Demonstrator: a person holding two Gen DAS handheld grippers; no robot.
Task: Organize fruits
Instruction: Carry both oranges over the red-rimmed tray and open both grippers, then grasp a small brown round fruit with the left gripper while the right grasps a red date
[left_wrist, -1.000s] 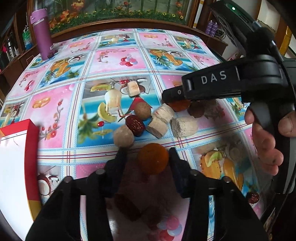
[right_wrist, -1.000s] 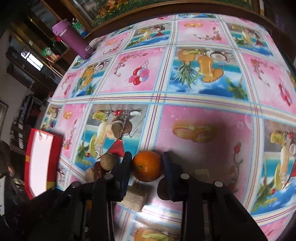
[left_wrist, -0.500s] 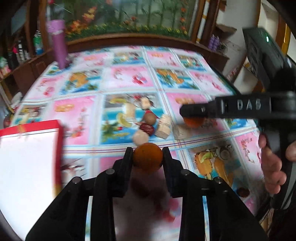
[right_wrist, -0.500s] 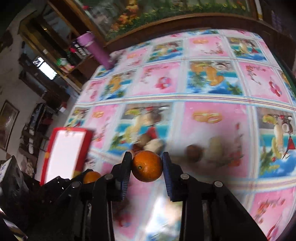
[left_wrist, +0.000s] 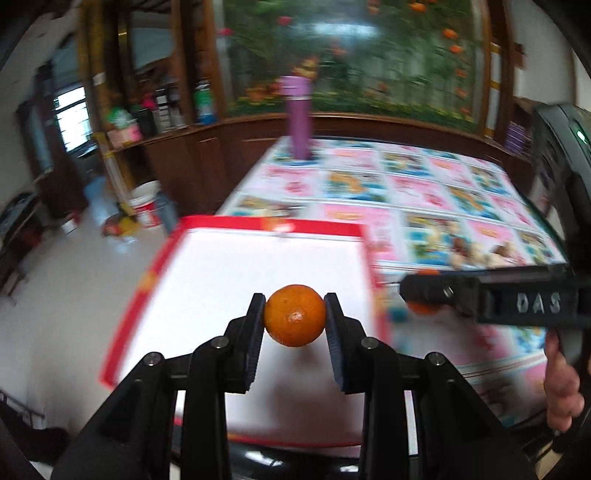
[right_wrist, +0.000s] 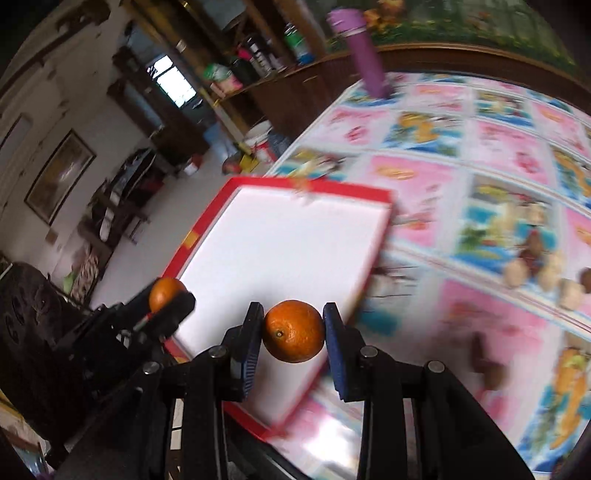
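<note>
My left gripper (left_wrist: 294, 314) is shut on a small orange (left_wrist: 294, 315) and holds it above the white inside of a red-rimmed box (left_wrist: 258, 266). My right gripper (right_wrist: 293, 330) is shut on a second orange (right_wrist: 293, 331), above the box's near right edge (right_wrist: 373, 258). In the left wrist view the right gripper (left_wrist: 424, 295) sits to the right, its orange (left_wrist: 423, 306) partly hidden. In the right wrist view the left gripper (right_wrist: 168, 299) and its orange (right_wrist: 165, 291) are at the left.
The box lies at the left end of a table with a pink fruit-print cloth (right_wrist: 461, 166). A pile of brown and pale fruits (right_wrist: 543, 266) stays on the cloth to the right. A purple bottle (left_wrist: 297, 114) stands at the far edge. Floor clutter (left_wrist: 144, 206) lies beyond the table.
Both grippers have lifted their oranges off the cloth and swung left, from over the fruit pile to over the red-rimmed box.
</note>
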